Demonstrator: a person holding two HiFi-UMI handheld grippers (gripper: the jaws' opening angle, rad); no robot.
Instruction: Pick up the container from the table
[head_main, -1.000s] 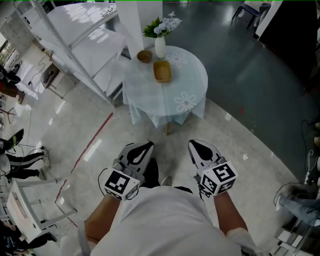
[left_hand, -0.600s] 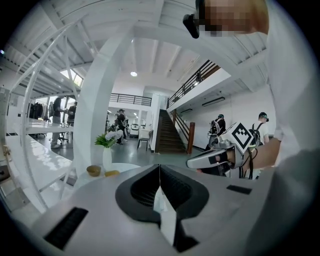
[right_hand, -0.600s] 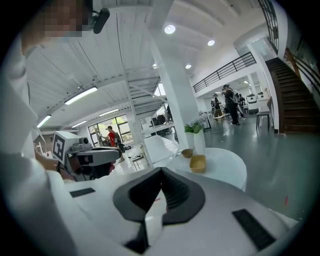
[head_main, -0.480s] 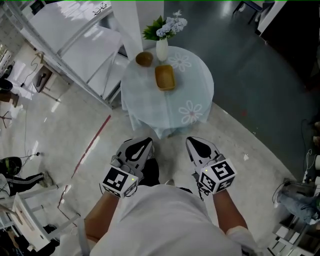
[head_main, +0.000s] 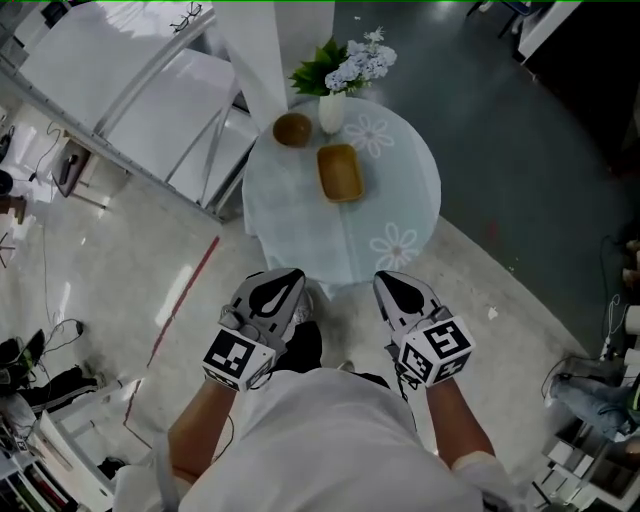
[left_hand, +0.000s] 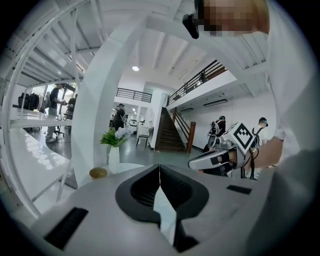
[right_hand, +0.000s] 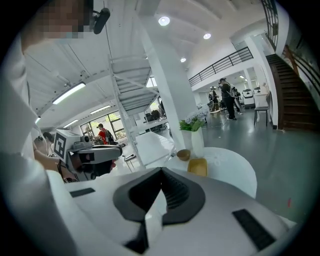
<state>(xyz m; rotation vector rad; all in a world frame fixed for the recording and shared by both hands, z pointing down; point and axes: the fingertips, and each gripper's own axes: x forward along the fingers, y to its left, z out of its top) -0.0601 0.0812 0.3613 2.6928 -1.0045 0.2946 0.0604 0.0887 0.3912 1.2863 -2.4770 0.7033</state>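
The container (head_main: 340, 172) is a yellow-brown rectangular wooden tray on a round table (head_main: 400, 205) covered with a pale flowered cloth. It also shows in the right gripper view as the container (right_hand: 198, 167), well beyond the jaws. My left gripper (head_main: 284, 282) and right gripper (head_main: 393, 286) are held side by side above the floor, short of the table's near edge. Both are shut with nothing between their jaws. The left gripper (left_hand: 159, 168) has its pads meeting in a line, as does the right gripper (right_hand: 161, 171).
A round wooden bowl (head_main: 292, 129) and a white vase of flowers (head_main: 331, 112) stand behind the container. White metal shelving (head_main: 150, 90) and a white pillar (head_main: 262, 50) are left of the table. Cables and gear lie at the right edge (head_main: 600, 390).
The table and container have drawn nearer and lower in the head view as the person walks toward it. Both grippers stay shut and side by side.
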